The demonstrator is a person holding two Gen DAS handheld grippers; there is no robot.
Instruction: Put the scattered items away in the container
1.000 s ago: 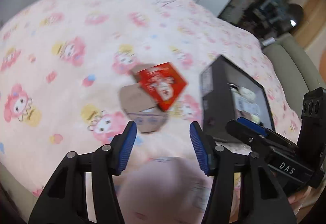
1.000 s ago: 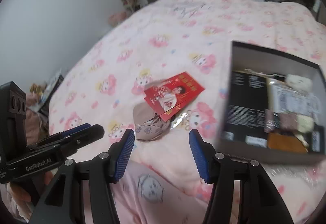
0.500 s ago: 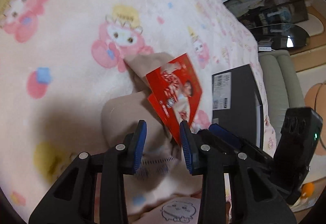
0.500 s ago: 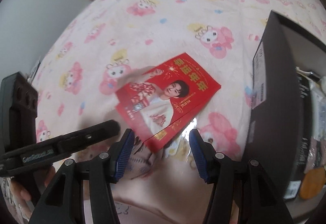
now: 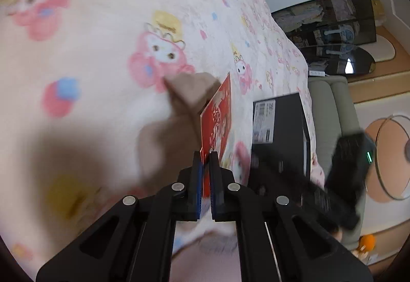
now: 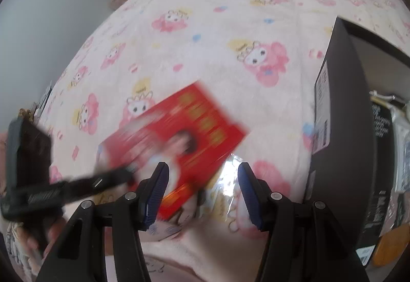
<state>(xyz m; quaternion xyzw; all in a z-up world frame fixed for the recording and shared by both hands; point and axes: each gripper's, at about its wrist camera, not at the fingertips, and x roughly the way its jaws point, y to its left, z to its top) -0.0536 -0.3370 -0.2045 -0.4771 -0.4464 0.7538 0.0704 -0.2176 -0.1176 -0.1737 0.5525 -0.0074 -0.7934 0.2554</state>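
Bedspread (image 5: 102, 33) below — left gripper (image 5: 205, 161) pinching red envelope (image 5: 217, 112)

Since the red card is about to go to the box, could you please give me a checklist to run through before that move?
1. Left tool shut on red card: ok.
2. Card clear of the beige cloth: cannot tell, image blurred.
3. Right tool open, holding nothing: ok.
4. Black box open on top: ok.
5. Space left in the box: cannot tell, only partly in view.
6. Clear wrapper on the blanket not yet picked up: not ok.
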